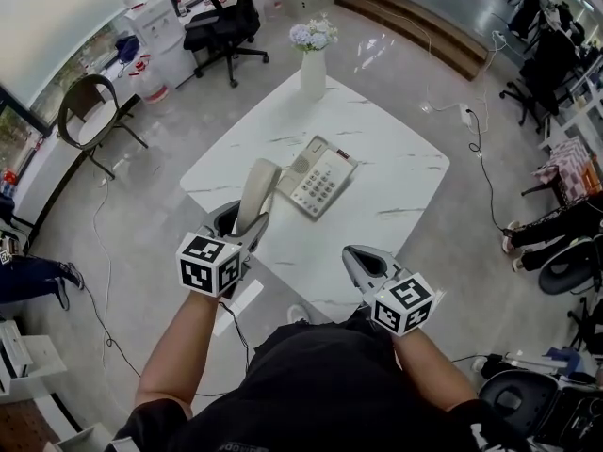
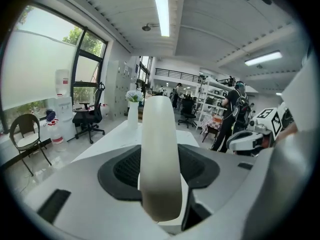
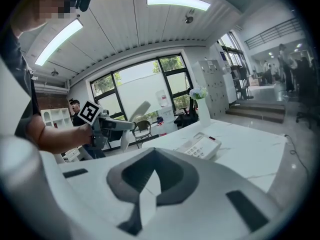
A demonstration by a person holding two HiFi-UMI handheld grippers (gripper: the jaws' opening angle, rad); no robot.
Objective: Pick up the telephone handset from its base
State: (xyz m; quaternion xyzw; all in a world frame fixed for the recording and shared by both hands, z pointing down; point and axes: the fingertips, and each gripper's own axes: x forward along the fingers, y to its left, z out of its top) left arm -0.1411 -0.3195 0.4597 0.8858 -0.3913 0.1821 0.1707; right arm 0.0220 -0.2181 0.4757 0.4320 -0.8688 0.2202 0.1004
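Observation:
The cream telephone handset (image 1: 256, 194) is lifted off its base and stands tilted up in the air, with my left gripper (image 1: 247, 229) shut on its lower end. In the left gripper view the handset (image 2: 160, 154) fills the space between the jaws. The phone base (image 1: 317, 178) with its keypad lies on the white marble table (image 1: 396, 172), its cradle side bare. My right gripper (image 1: 363, 264) hangs near the table's front edge, its jaws closed together and empty. From the right gripper view the base (image 3: 201, 146) shows ahead on the table and the raised handset (image 3: 131, 119) at the left.
A white vase of flowers (image 1: 313, 59) stands at the table's far corner. A black office chair (image 1: 224, 28) and a round-backed chair (image 1: 89, 111) stand on the floor to the left. Cables trail on the floor at the right (image 1: 476, 139).

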